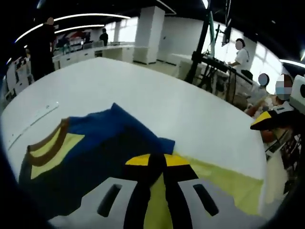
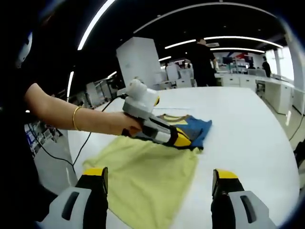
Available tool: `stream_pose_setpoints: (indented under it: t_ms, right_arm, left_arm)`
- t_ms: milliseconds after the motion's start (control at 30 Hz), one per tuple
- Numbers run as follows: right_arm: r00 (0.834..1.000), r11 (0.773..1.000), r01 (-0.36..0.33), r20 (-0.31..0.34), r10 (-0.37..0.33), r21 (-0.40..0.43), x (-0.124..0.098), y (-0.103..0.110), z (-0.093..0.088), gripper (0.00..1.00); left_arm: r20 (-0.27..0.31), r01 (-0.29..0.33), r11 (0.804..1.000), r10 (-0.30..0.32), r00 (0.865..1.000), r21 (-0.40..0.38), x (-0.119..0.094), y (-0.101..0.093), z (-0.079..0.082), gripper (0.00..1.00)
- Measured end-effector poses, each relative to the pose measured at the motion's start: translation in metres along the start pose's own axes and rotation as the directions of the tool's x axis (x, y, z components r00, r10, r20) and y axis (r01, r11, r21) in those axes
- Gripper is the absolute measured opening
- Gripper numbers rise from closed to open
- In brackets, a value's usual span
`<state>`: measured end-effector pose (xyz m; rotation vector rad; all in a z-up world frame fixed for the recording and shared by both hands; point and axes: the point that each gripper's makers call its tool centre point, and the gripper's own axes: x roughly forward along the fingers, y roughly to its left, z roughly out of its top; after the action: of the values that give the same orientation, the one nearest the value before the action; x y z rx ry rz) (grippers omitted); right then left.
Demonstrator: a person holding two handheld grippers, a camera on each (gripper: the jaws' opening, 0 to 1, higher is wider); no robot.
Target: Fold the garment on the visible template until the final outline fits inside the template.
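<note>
Left gripper [image 2: 183, 140] pinched shut on dark blue folded cloth garment [image 2: 190, 126], atop pale yellow cloth template [image 2: 143, 176]. Right gripper [image 2: 159, 191] wide open, nearer, just before template's near edge.

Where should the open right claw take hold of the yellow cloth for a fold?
Probably at the yellow cloth's near hem, coming in low from the person's side. That edge lies flat between the right claw's open jaws, while the far end sits under the blue garment and the left claw.

Bunched blue garment [image 2: 190, 129] (yellow template [image 2: 147, 179] beneath)
</note>
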<state>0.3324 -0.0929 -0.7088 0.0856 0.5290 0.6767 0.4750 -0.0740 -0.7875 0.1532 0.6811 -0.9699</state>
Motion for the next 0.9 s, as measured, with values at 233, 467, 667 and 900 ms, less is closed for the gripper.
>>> stream_pose_setpoints:
  t_ms: [233,467,667,900]
  right_arm:
    - [1.000,1.000,-0.004,-0.010,0.004,0.003,-0.001,-0.001,-0.004,0.91]
    - [0.999,1.000,-0.022,-0.025,0.022,-0.009,-0.001,0.003,-0.003,0.94]
    - [0.997,0.997,-0.071,-0.027,0.070,-0.020,-0.002,0.012,0.006,0.97]
    - [0.987,0.987,-0.147,-0.068,0.143,-0.061,0.000,0.028,0.012,0.99]
  left_arm:
    - [0.008,0.025,0.999,-0.025,1.000,0.039,0.002,-0.009,0.002,0.24]
    - [0.052,0.038,0.996,-0.042,0.998,0.081,-0.007,-0.012,0.009,0.52]
    - [0.120,0.045,0.994,-0.057,0.991,0.097,-0.022,-0.013,0.018,0.77]
    - [0.143,0.039,0.991,-0.058,0.988,0.127,-0.052,-0.011,0.015,0.94]
